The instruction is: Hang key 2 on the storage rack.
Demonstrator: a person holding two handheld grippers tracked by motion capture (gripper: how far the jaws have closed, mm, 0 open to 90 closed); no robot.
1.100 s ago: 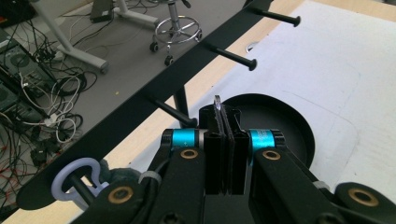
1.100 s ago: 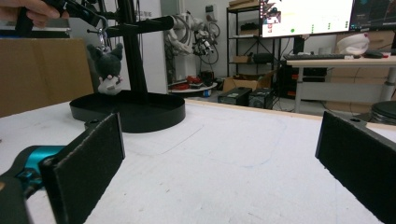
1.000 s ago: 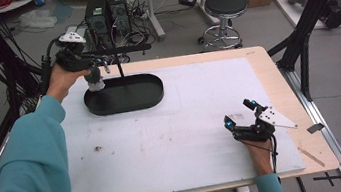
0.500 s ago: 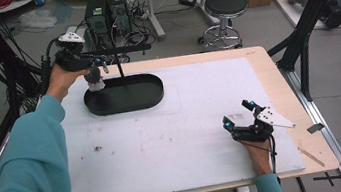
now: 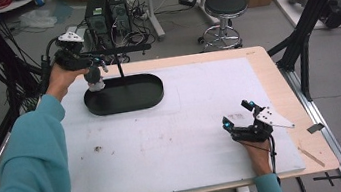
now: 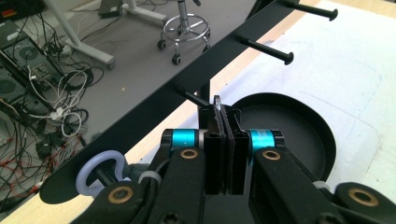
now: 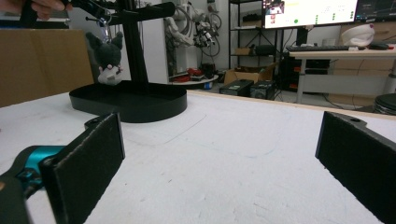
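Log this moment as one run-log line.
left tool: shut on metal ring of grey plush keychain, at black peg rack | right tool: open, resting on white table mat | keychain hangs above black oval tray

Black rack, grey plush, white mat

The oval tray and its post and crossbar were plain black. The plush toy, at ten o'clock on the table, was dark grey with a pale pink-white front. A pale lilac ring hung at the bar's end. Both grippers, the left gripper and the right gripper, were black with teal bands and brass-coloured screws. The mat was white over a light wood table. The sleeve was teal.
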